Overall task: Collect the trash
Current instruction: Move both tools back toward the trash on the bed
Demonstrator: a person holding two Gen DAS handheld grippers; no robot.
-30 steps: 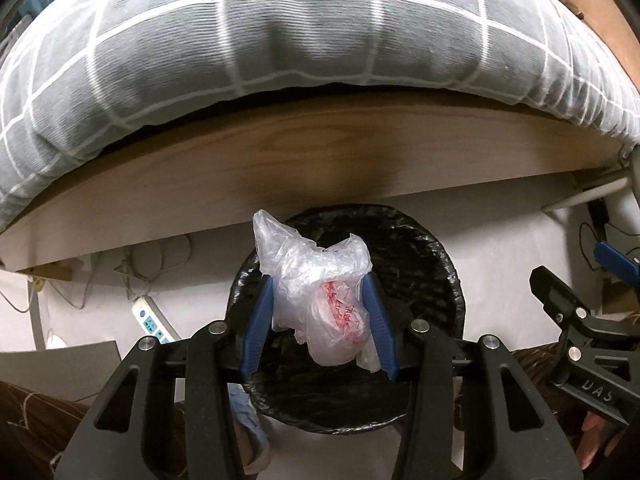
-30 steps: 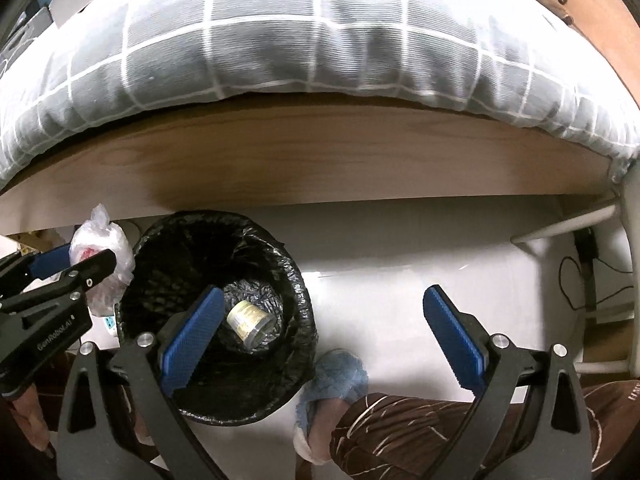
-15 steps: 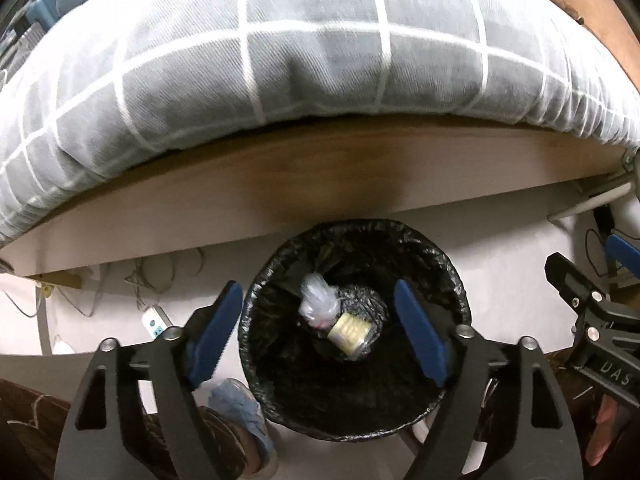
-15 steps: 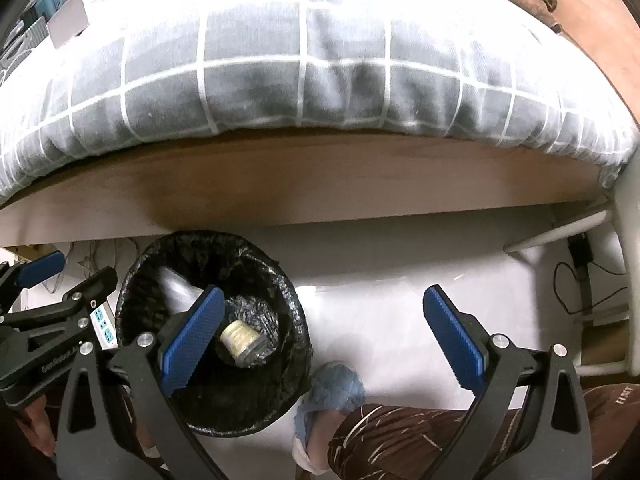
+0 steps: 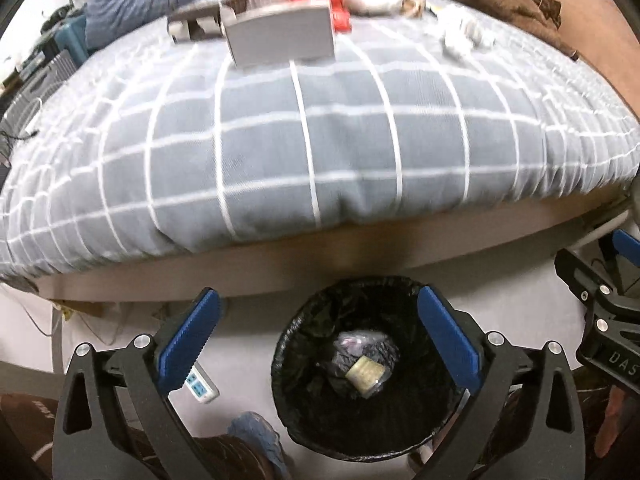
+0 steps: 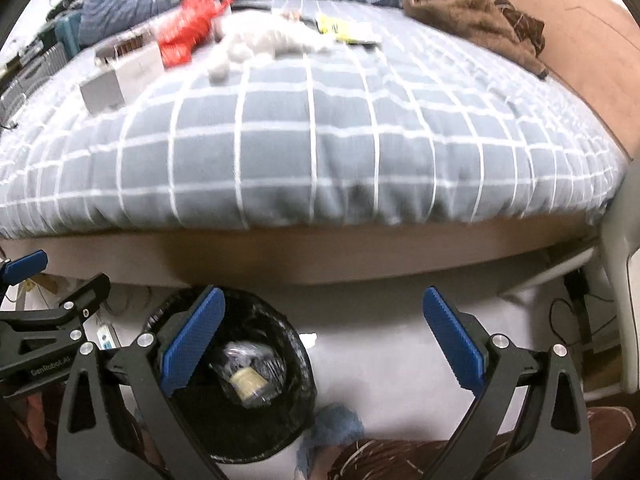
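A black-lined trash bin [image 5: 296, 364] stands on the floor by the bed; it also shows in the right wrist view [image 6: 296, 376]. Inside lie a clear plastic bag [image 5: 358, 338] and a small tan cylinder [image 5: 365, 372]. My left gripper [image 5: 318, 336] is open and empty, above the bin. My right gripper [image 6: 322, 342] is open and empty, right of the bin. On the bed lie a red plastic bag [image 6: 192, 28], a grey box [image 5: 280, 34], white crumpled tissue [image 6: 256, 46] and a yellow wrapper [image 6: 340, 28].
A grey checked duvet [image 5: 320, 128] covers the bed over a wooden frame [image 5: 320, 256]. A brown cloth [image 6: 472, 12] lies at the far right. A power strip [image 5: 200, 384] lies on the floor left of the bin. Blue slippers [image 6: 332, 424] are near the bin.
My left gripper opened and dropped the plastic bag into the bin. Both grippers have since lifted and tilted up, bringing the bed top into view.
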